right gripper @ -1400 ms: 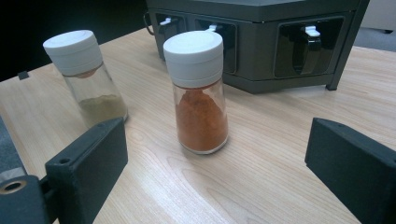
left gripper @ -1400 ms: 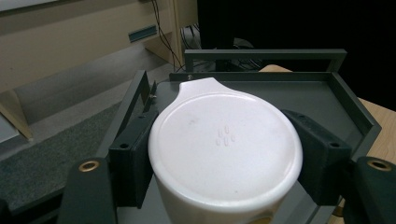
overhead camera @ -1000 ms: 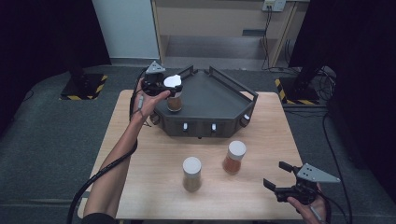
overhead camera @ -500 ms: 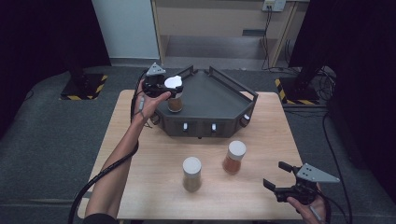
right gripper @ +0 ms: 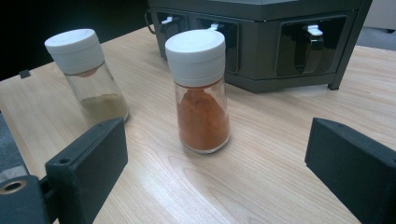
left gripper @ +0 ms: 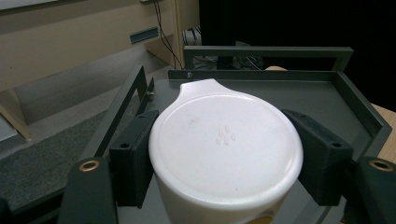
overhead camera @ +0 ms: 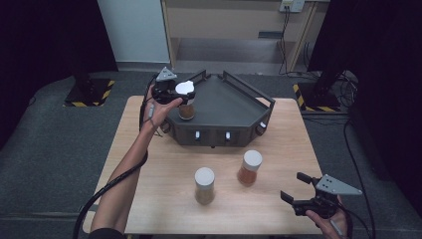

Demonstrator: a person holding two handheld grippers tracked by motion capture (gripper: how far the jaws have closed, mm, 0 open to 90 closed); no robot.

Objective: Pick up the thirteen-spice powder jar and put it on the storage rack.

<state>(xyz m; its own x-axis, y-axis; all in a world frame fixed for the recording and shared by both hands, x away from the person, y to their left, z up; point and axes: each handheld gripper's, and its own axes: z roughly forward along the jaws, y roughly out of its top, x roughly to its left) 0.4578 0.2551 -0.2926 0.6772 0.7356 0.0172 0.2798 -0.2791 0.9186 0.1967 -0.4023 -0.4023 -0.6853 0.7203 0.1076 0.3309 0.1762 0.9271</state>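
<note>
Left gripper [overhead camera: 175, 95] has its jaws clamped on the white cap of a spice jar [overhead camera: 186, 103], upright at the near-left corner of the dark rack [overhead camera: 234, 107], its base just about on the deck. Right gripper [overhead camera: 298, 195] waits with jaws wide at the worktop's [overhead camera: 278, 219] near edge; the orange jar [right gripper: 200, 93] stands upright straight ahead of them, the pale jar [right gripper: 88, 74] off to its left.

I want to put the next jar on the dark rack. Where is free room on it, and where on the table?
On the rack, the floor right of the held jar is bare up to the right rail. The left corner is crowded by that jar and the left gripper. On the table, bare wood lies left of the pale jar and right of the orange jar.
</note>
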